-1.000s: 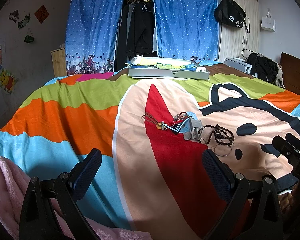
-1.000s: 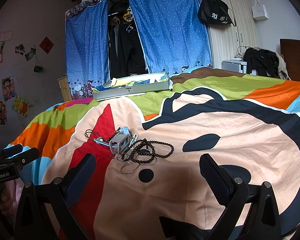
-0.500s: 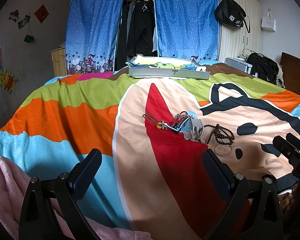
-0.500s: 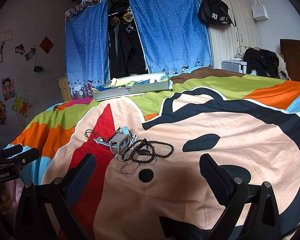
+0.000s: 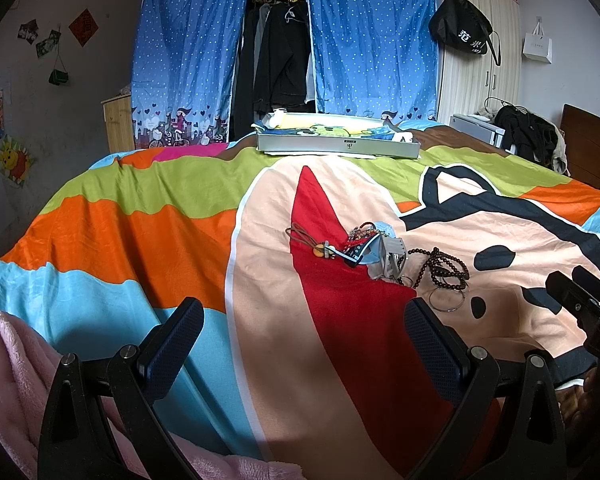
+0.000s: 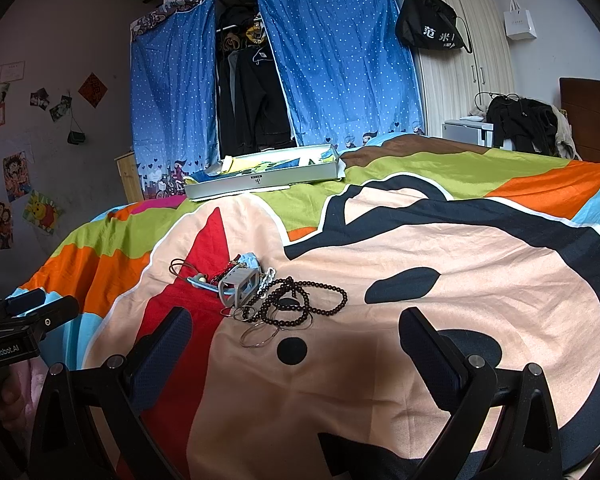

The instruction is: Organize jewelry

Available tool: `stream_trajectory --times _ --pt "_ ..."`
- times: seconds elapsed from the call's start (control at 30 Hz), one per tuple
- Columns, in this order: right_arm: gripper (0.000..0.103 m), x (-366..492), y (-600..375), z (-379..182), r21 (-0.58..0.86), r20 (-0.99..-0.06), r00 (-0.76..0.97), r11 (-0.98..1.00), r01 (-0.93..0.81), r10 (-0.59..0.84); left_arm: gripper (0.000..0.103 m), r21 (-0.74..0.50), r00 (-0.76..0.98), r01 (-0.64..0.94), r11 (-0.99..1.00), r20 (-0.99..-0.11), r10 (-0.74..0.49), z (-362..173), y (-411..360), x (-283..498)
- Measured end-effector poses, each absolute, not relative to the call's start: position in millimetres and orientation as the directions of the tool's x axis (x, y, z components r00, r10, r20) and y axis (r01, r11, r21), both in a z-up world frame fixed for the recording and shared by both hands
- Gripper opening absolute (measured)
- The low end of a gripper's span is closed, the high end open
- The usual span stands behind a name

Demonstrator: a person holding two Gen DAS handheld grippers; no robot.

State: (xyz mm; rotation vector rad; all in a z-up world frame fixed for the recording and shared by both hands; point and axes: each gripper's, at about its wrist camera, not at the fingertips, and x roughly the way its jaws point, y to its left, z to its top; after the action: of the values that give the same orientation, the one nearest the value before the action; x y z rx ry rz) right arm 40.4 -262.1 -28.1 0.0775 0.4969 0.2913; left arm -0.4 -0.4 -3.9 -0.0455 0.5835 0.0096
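While nothing is picked up yet, we've got both tongs hanging over the near edge of the bed with their jaws spread wide and empty. Going left to right: our left tongs (image 5: 300,344) sit over the blue and red part of the quilt (image 5: 140,240), and the jewelry pile (image 5: 380,250) lies ahead of them and off to the right. Cord (image 5: 304,236) on the left end, then the grey holder (image 5: 388,258), then the dark beads (image 5: 446,270) and the rings (image 5: 446,300). So the pile's long axis runs roughly side to side across our view.

From the right tongs (image 6: 296,344) the beads (image 6: 300,300) and rings (image 6: 260,334) are almost straight ahead, a touch left, and look nearer. We'd guess the right hand gets first grab, reaching forward.

The quilt is soft and a bit wrinkled, so thin rings may sink in. Further back there's a flat box (image 6: 260,180) on the bed, then blue curtains (image 6: 332,72) and a wardrobe (image 6: 460,80).
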Motion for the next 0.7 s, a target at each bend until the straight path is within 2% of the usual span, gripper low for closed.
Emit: stream_trajectory --times 0.5,0.7 --pt "0.103 40.5 -261.2 -27.8 0.144 -0.459 0.838 0.956 -0.256 0.294 0.098 -0.039 0.833 -0.025 0.999 -0.553 -0.001 -6.2 0.1 -0.8" --pt "0.103 39.7 -266.4 -28.7 0.163 -0.459 0.836 0.954 -0.253 0.300 0.098 -0.031 0.814 -0.028 0.999 -0.581 0.004 -9.2 0.0 2.2"
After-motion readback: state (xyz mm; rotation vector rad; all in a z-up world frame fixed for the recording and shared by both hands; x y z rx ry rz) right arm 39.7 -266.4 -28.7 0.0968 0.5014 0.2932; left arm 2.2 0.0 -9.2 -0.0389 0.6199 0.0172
